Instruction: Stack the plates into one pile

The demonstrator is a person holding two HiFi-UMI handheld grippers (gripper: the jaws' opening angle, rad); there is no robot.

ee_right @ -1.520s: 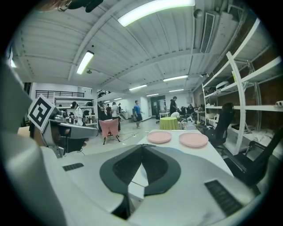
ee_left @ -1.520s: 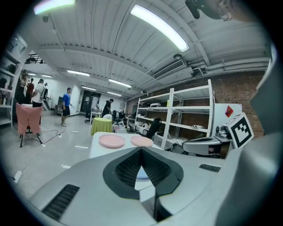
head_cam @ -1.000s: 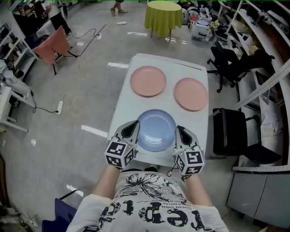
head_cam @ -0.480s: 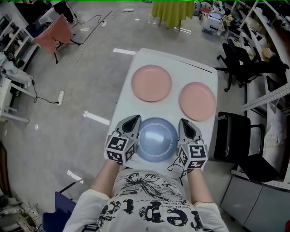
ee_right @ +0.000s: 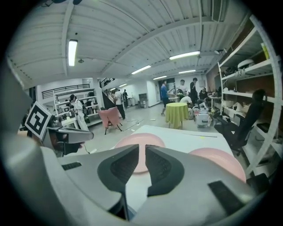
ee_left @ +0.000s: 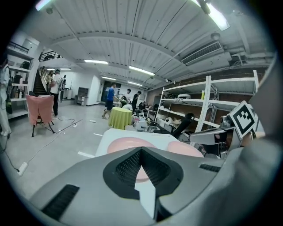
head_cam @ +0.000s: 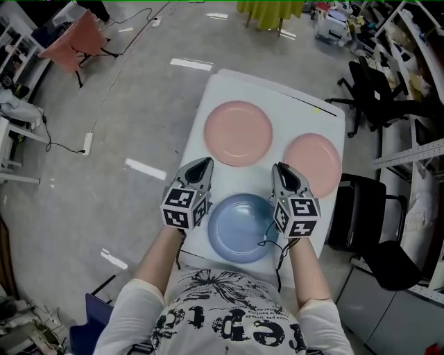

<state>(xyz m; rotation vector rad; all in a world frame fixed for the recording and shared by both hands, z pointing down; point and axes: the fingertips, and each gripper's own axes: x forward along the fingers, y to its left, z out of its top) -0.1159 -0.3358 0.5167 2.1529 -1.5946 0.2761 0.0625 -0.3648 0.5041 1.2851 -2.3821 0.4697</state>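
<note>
Three plates lie on the white table point(head_cam: 295, 114): a pink plate point(head_cam: 237, 132) at the far left, a second pink plate point(head_cam: 313, 163) at the right, and a blue plate point(head_cam: 241, 227) by the near edge. My left gripper point(head_cam: 205, 163) is shut and empty, hovering left of the blue plate with its tip near the far pink plate point(ee_left: 126, 144). On the blue plate's right side, my right gripper point(head_cam: 279, 168) has its jaws opening with a narrow gap and nothing between them. Both pink plates point(ee_right: 140, 141) point(ee_right: 219, 159) show ahead of my right gripper point(ee_right: 142, 148). Neither gripper view shows the blue plate.
Black office chairs point(head_cam: 374, 90) point(head_cam: 368, 222) stand close along the table's right side, with shelving beyond them. A round table with a yellow cloth point(head_cam: 270, 8) and a pink-draped chair point(head_cam: 76, 41) stand further off on the grey floor. People stand in the far background.
Both grippers have moved forward from beside the blue plate, so their tips now reach towards the pink plates. The right jaws have parted slightly.
</note>
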